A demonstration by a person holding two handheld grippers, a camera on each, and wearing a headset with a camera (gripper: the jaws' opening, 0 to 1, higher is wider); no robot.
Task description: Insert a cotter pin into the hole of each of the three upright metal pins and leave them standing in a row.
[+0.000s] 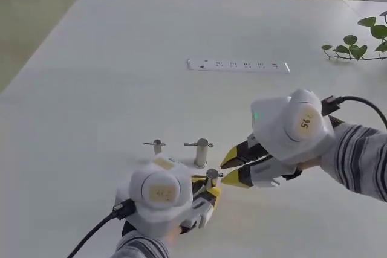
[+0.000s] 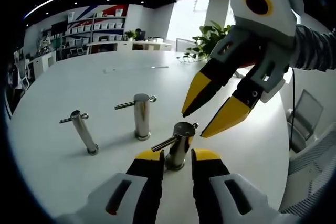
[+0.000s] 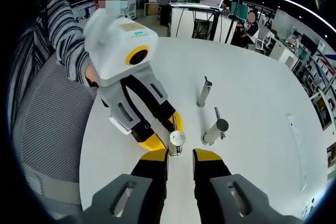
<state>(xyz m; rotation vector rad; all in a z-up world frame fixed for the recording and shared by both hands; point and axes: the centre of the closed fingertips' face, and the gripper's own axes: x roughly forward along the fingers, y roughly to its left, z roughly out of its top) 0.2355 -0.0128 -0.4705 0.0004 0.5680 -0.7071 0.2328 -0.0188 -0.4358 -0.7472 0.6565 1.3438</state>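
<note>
Left gripper point(image 2: 178, 156) clamps the near pin point(image 2: 180, 139) low; right gripper point(image 2: 195, 124), jaws apart, hovers beside its head.

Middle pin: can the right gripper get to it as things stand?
Probably yes. The right gripper is open, and bare table lies between its jaws and the middle pin. The near pin, held by the left gripper, is not in that line.

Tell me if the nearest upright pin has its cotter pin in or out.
In: the cotter pin crosses the nearest pin below its head, sticking out both sides.
</note>
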